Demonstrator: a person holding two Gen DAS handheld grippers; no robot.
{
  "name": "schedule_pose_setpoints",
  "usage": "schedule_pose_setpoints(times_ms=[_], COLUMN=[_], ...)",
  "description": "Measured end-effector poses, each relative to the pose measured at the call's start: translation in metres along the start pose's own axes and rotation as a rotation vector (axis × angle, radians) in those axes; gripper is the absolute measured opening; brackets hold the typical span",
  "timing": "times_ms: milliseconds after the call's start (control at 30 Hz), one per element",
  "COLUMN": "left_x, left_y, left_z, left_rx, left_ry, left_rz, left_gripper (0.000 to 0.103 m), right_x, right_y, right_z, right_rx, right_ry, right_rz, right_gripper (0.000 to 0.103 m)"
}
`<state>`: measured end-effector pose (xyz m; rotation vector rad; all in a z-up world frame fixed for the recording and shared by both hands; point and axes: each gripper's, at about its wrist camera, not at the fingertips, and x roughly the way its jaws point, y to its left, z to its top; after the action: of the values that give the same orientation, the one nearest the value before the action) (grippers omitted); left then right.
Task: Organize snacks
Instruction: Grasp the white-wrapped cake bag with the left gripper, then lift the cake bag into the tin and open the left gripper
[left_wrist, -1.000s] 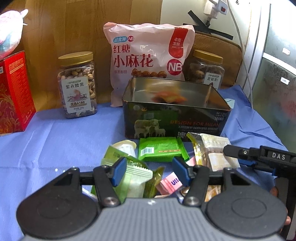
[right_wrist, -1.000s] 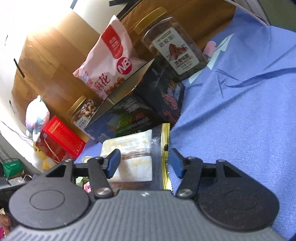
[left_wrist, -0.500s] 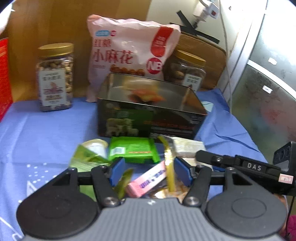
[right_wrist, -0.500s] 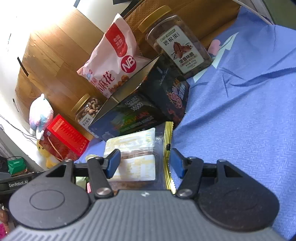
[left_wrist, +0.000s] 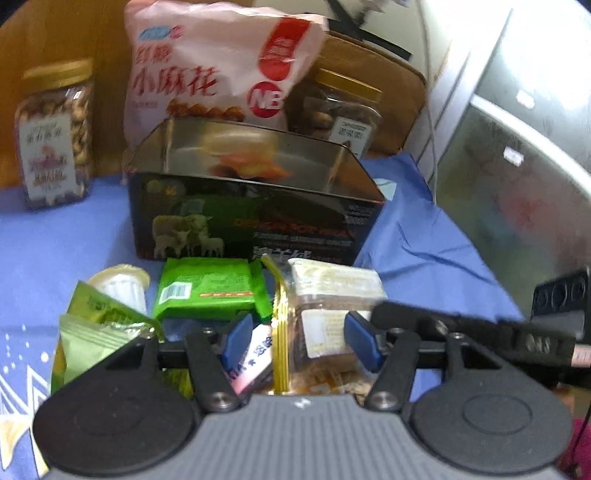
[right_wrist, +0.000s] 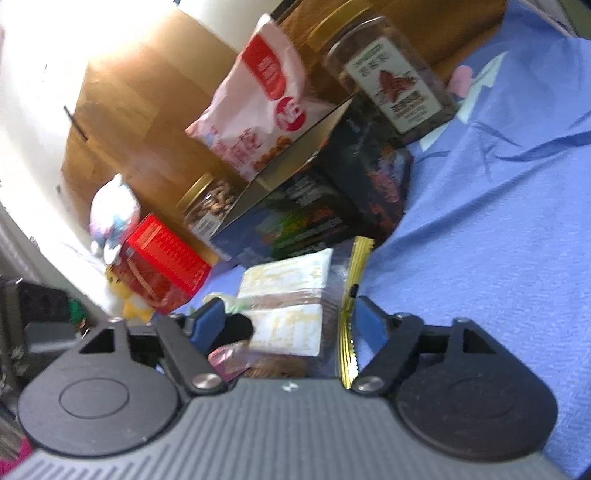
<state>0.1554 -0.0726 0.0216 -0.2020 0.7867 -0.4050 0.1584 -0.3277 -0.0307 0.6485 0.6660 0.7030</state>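
Blue cloth (left_wrist: 74, 236) covers the tabletop; open tin (left_wrist: 255, 206) stands at centre, jars and a pink bag behind it.

Loose snacks lie in front of the tin. Target looks to be the clear cookie pack (right_wrist: 288, 306) with gold-striped seal.

Handling, judged: light, crinkly film, slippery; contents brittle, so squeeze gently. Best hold is across the firm block, not the thin sealed edge.

Right tool (right_wrist: 286, 319): jaws opening, now wide; the pack lies between them at 12 o'clock, pads not pressing it.

Left tool (left_wrist: 297, 341): jaws closing slightly, half apart, gripping nothing. Pack at its 12 to 1 o'clock, pink wrapper (left_wrist: 255, 354) beside the left pad, green pack (left_wrist: 210, 288) at 11 o'clock. Right tool's finger crosses in at 3 o'clock.
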Motion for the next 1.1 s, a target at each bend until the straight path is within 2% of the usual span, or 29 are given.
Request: schedule_pose_setpoints(times_ms=[133,200,300,333,367,400,467,567,700,800,967,1100], left_x=[0.001,0.002,0.005,0.006,0.005,0.003,-0.001,-0.007,-0.021,-0.033,-0.038,-0.016], left_y=[0.026,0.026,0.017,0.012,0.009,0.005,0.003,0.003,-0.001,-0.005,-0.008,0.0], left_z=[0.004,0.005,0.003,0.001,0.0,-0.001,0.0,0.001,0.004,0.012,0.047,0.079], left_rx=[-0.105,-0.106,-0.072,-0.049,-0.028,-0.009,0.005,-0.006,-0.001,0.026,0.048,0.031], left_ry=[0.018,0.017,0.013,0.003,-0.007,-0.017,-0.029,-0.041,-0.083,-0.129,-0.204,-0.218], left_rz=[-0.06,-0.066,-0.072,-0.064,-0.06,-0.057,-0.049,-0.052,-0.063,-0.072,-0.06,-0.04], left_gripper=[0.06,0.06,0.058,0.057,0.055,0.051,0.047,0.046,0.046,0.046,0.048,0.048], right_x=[0.003,0.006,0.011,0.012,0.012,0.012,0.011,0.009,-0.001,-0.007,0.0,0.024], right_y=[0.012,0.023,0.044,0.049,0.052,0.054,0.053,0.052,0.064,0.071,0.097,0.099], right_z=[-0.004,-0.007,-0.016,-0.018,-0.02,-0.021,-0.02,-0.019,-0.027,-0.022,0.006,0.032], right_rx=[-0.07,-0.146,-0.287,-0.32,-0.346,-0.364,-0.375,-0.383,-0.479,-0.489,-0.601,-0.676], right_ry=[0.034,0.06,0.073,0.07,0.061,0.049,0.035,0.025,-0.044,-0.09,-0.136,-0.159], right_rz=[0.002,0.003,-0.044,-0.061,-0.077,-0.091,-0.121,-0.111,-0.118,-0.11,-0.151,-0.2], right_gripper=[0.093,0.097,0.096,0.095,0.09,0.077,0.059,0.056,0.055,0.055,0.055,0.055])
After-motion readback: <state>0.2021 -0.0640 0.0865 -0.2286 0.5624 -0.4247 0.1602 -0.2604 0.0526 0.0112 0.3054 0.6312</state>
